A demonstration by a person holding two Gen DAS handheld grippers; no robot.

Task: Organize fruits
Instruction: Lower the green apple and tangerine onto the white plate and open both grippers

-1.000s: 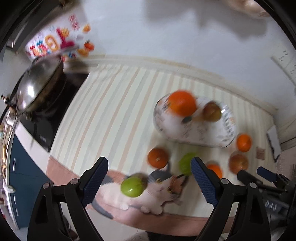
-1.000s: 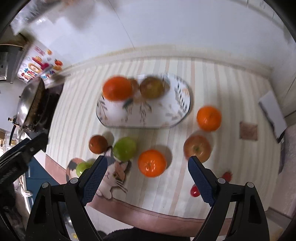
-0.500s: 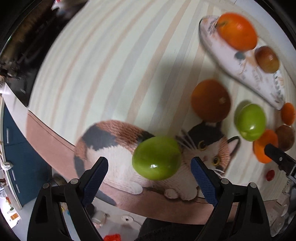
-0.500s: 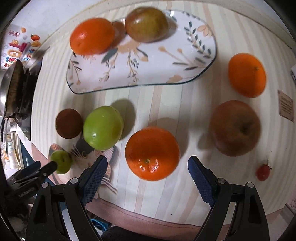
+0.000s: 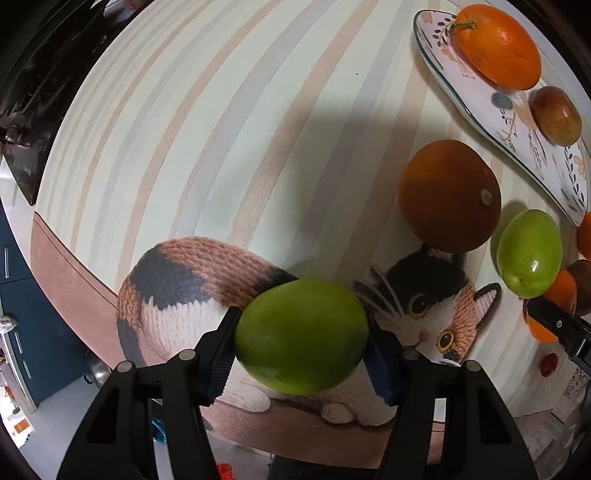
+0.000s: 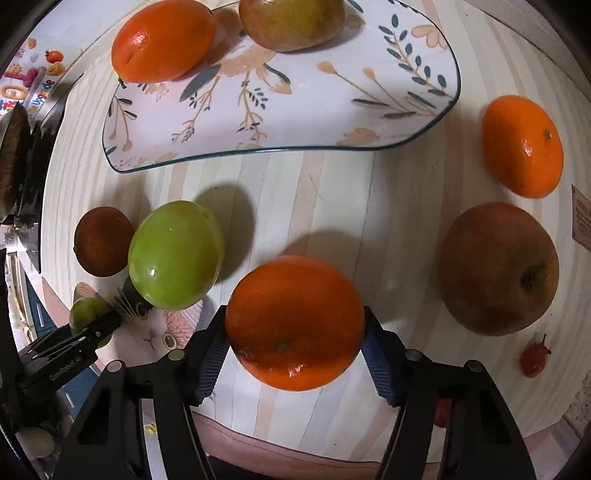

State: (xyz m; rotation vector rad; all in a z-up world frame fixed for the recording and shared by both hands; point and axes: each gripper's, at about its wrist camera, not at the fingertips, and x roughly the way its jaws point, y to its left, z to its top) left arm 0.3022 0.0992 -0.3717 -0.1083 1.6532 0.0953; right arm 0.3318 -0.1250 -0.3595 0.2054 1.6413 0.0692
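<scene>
Both grippers have dropped and closed in since half a second ago. Left gripper (image 5: 302,341) now has its jaws clamped on a green fruit (image 5: 302,336), which was lying free between open fingers before; right gripper (image 6: 294,334) likewise now pinches an orange (image 6: 294,322).

Green fruit: smooth, matte, oval, over the cat picture (image 5: 424,314) at the striped mat's (image 5: 207,122) near edge. Orange: glossy, dimpled skin, navel facing the camera, on the mat in front of the plate (image 6: 295,110).

Floral plate holds an elongated orange (image 6: 162,40) and a brownish-green apple (image 6: 291,22). Loose on the mat: second green fruit (image 6: 175,254) touching a dark brown-orange fruit (image 6: 101,242), a russet apple (image 6: 498,267), a mandarin (image 6: 522,146), a small red fruit (image 6: 533,356).
</scene>
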